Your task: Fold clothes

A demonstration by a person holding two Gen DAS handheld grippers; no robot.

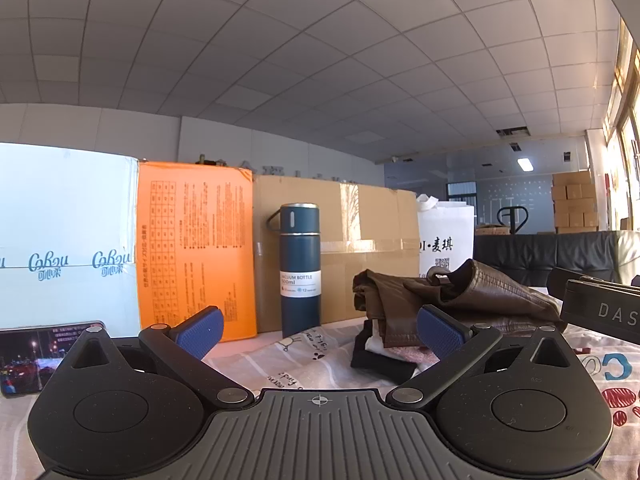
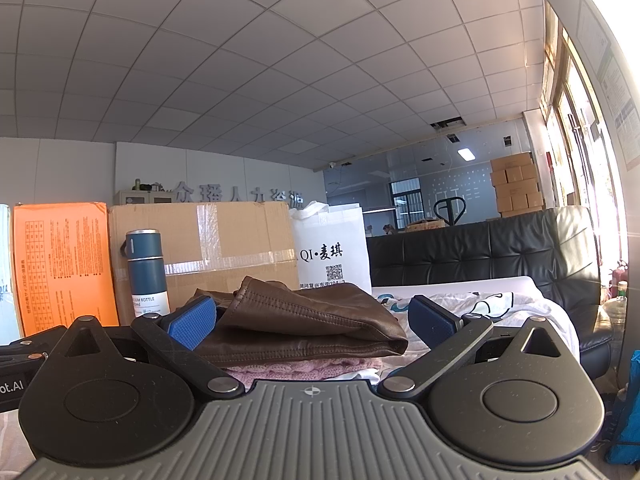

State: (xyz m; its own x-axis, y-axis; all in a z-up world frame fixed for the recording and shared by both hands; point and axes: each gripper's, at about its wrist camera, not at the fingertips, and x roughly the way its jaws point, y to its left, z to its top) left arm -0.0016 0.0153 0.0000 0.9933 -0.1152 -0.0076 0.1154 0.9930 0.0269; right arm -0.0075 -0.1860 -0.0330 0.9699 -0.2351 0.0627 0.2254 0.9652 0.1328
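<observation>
Left gripper (image 1: pixel 320 330): fingers spread wide, nothing between the blue pads, low over the printed cloth (image 1: pixel 280 364).
Right gripper (image 2: pixel 312 320): fingers spread wide, holding nothing; the clothes pile sits just ahead between the pads.
Brown jacket (image 2: pixel 316 320): leather-look, folded, on top of the pile, one flap sticking up.
Pink knit (image 2: pixel 308 368): folded directly under the jacket.
Black garment (image 1: pixel 384 364): at the bottom of the pile, with white fabric above it.
Flask (image 1: pixel 299 268): dark blue, upright, left of the pile, in front of the cardboard box (image 1: pixel 360 232).
Orange box (image 1: pixel 196 248): upright, left of the flask.
White bag (image 2: pixel 332 252): behind the pile.
Phone (image 1: pixel 24 356): screen lit, at far left.
Sofa (image 2: pixel 480 256): black, beyond the bench.
</observation>
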